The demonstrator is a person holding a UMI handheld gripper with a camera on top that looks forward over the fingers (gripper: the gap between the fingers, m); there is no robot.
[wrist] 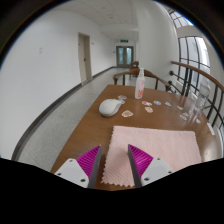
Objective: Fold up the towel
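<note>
A pale pink towel (150,150) lies flat on the brown wooden table (85,135), with a zigzag edge nearest me. My gripper (113,163) hovers over the towel's near left part, its magenta pads (90,159) spread wide apart. The towel's near edge shows between the fingers. Nothing is held.
Beyond the towel stand a white bowl-like object (110,106), a clear bottle (140,86) and several small items (148,104). A railing (200,85) runs along the right side. A grey corridor floor (55,115) lies left of the table, with doors (123,55) at the far end.
</note>
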